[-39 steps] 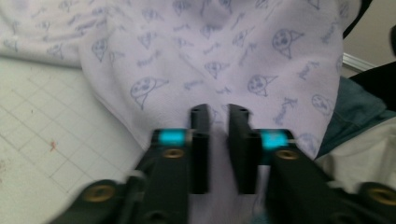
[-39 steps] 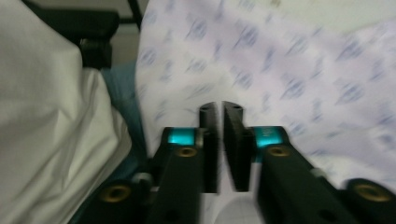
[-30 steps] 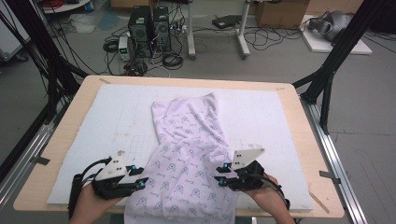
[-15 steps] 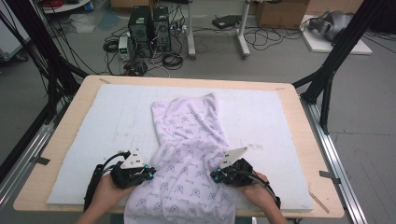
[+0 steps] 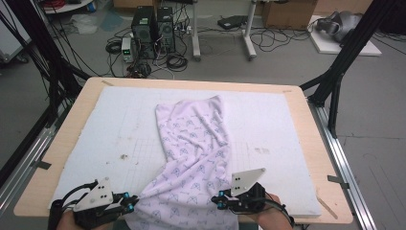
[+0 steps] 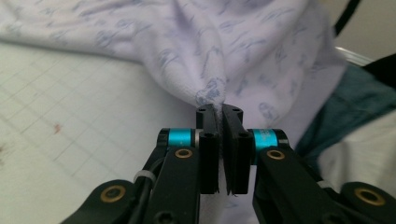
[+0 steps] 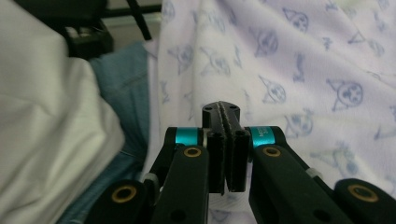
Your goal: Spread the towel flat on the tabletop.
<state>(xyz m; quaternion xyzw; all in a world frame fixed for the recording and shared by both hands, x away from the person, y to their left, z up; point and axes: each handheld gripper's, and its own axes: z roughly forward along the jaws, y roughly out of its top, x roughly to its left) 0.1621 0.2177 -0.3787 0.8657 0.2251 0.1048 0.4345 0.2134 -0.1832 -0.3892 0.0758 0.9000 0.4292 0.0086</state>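
A pale lilac cloth with a blue print lies lengthwise on the white mat, and its near end hangs over the table's front edge. My left gripper is at the cloth's near left corner. In the left gripper view it is shut on a gathered fold of the cloth. My right gripper is at the near right edge. In the right gripper view it is shut, with a thin line of the cloth pinched between the jaws.
The wooden table rims the mat. Black frame posts stand at both back corners. Computers and cables lie on the floor beyond. The person's white top is close behind the right gripper.
Both grippers have drawn back toward the front edge of the table with the cloth held. Its near end now spreads wider and hangs farther over the edge.
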